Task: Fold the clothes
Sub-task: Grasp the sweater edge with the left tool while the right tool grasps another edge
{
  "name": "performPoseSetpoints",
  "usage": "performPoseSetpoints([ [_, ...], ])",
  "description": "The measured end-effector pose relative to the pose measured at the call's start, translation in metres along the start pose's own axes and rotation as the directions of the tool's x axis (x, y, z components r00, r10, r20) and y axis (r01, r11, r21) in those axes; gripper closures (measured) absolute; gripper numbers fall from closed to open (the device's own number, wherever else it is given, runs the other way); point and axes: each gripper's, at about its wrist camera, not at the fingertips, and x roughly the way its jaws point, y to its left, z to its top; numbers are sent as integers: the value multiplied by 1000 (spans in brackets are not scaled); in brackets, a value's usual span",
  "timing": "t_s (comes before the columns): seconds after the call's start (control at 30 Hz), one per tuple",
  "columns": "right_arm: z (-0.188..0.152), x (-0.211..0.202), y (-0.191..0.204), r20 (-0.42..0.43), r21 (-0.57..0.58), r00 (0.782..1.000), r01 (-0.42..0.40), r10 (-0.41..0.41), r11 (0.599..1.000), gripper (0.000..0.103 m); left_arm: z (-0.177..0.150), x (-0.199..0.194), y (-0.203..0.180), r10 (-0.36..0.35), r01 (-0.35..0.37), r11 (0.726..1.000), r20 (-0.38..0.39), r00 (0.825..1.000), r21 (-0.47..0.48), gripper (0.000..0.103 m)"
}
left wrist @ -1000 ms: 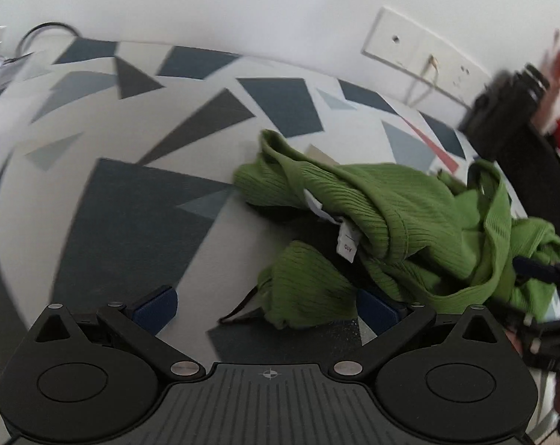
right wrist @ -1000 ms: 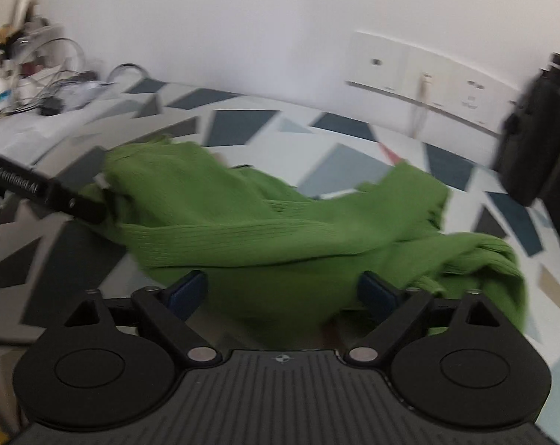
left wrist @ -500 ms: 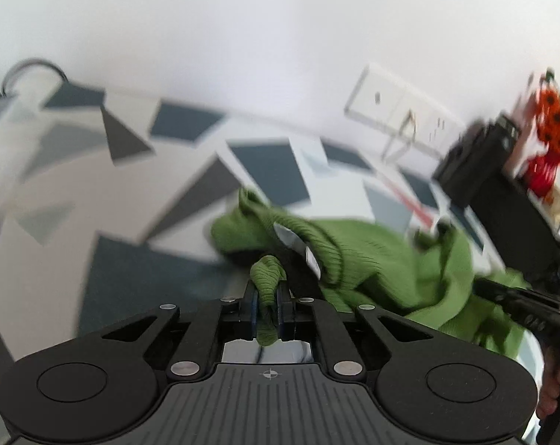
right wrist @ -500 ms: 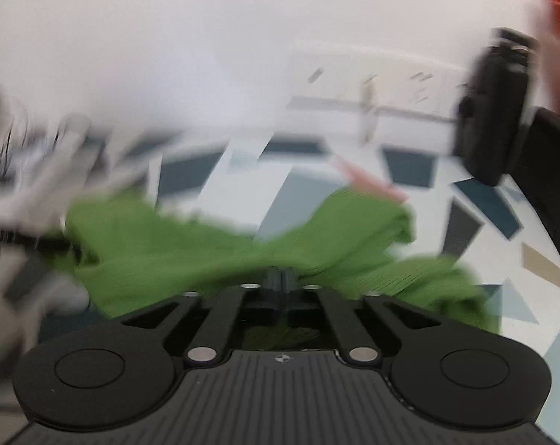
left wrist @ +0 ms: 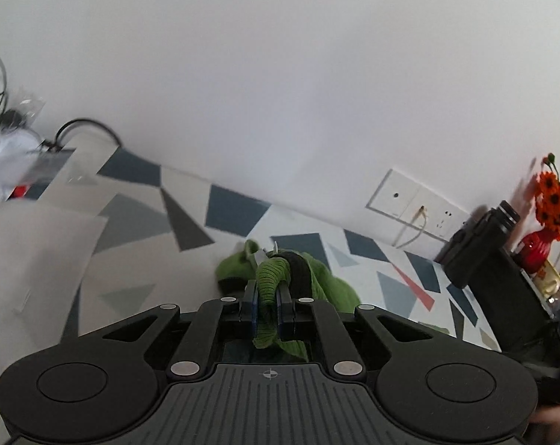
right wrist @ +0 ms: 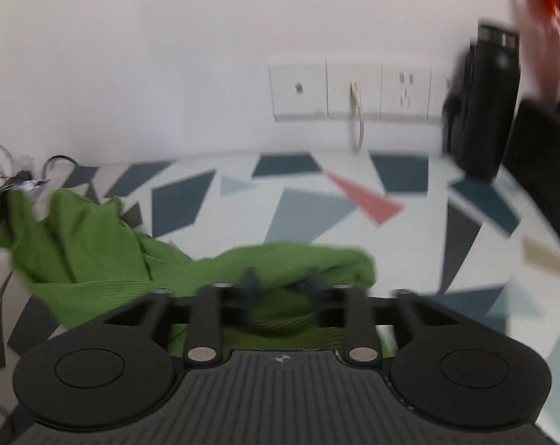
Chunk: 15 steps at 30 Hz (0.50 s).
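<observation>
Between both pairs of jaws: green sweater (left wrist: 269, 282)
Left gripper (left wrist: 267, 306) pinches a ribbed fold; right gripper (right wrist: 280, 282) is opening, fabric lying loose between.

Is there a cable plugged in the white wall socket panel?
Yes, a pale cable hangs down from the middle plate of the wall socket panel.

Home: wall sockets (right wrist: 354, 91), flower vase (left wrist: 536, 246)

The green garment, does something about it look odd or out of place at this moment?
Yes. The green garment is bunched up and not flat on the patterned table. One ribbed edge is pinched in the left gripper. The right gripper is opening with cloth between its fingers, so that side may slip free.
</observation>
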Motion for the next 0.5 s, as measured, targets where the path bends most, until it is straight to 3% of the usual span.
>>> performPoseSetpoints([
  [0.03, -1, 8, 2, -12, 24, 1000, 8, -8, 1000, 37, -2, -3, 3, 4, -4, 1000, -4, 1000, 0, 95],
  [0.17, 2, 31, 5, -48, 141, 998, -22, 29, 990, 37, -10, -7, 13, 11, -10, 1000, -24, 1000, 3, 95],
  [0.2, 2, 32, 5, -49, 165, 998, -29, 38, 986, 43, -12, -8, 14, 11, -11, 1000, -27, 1000, 2, 95],
  [0.23, 3, 33, 5, -48, 176, 998, -38, 47, 984, 67, -13, -8, 16, 10, -11, 1000, -30, 999, 0, 95],
  [0.3, 5, 34, 5, -48, 194, 997, -49, 59, 980, 95, -14, -7, 20, 8, -8, 1000, -34, 999, -7, 95],
  [0.5, 6, -18, -9, 77, 213, 996, -49, 34, 976, 99, -13, -4, 26, -3, 2, 1000, -36, 999, -19, 95],
])
